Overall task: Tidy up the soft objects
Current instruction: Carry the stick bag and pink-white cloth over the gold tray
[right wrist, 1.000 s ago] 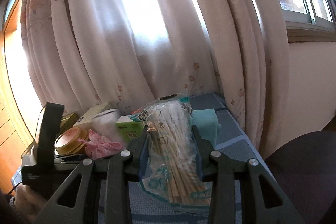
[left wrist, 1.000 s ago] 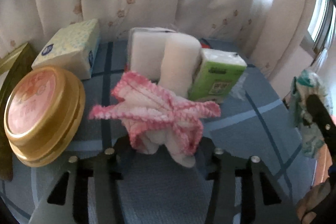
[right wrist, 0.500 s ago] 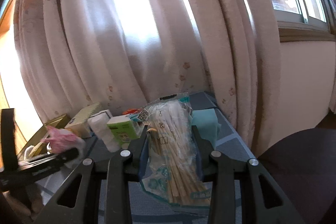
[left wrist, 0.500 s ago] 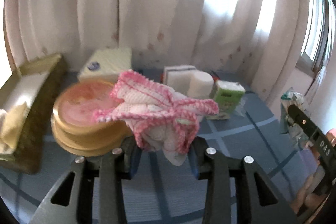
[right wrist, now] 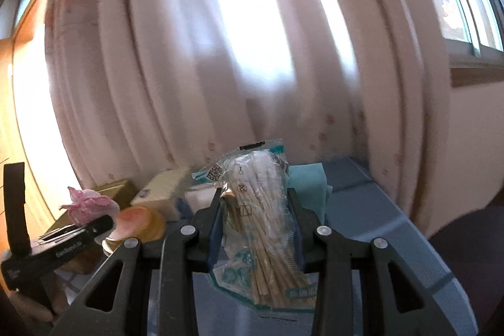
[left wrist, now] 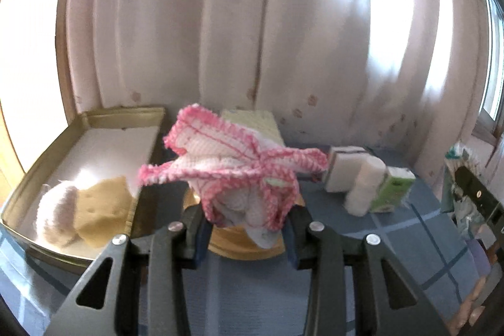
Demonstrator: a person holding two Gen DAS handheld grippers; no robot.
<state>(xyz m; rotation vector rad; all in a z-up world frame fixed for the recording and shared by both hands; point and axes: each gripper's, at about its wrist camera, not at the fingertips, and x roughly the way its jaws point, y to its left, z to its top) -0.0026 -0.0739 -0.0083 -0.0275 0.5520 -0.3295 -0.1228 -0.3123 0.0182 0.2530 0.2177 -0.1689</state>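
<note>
Currently the left gripper is clamped on a bunched white cloth with pink crocheted edging, held clear of the blue checked surface at centre frame of the left wrist view. Behind and below the cloth sits a round gold tin, mostly hidden. At left of frame lies an open gold rectangular tray holding a yellow holed sponge and a pale fluffy ball touching it. At right centre stand a white sponge block, a white roll and a green tissue pack, close together. The right gripper is clamped on a clear plastic bag of wooden sticks, centre of the right wrist view, with a teal cloth just behind it. Pale pink curtains fill the upper frame in both views.
</note>
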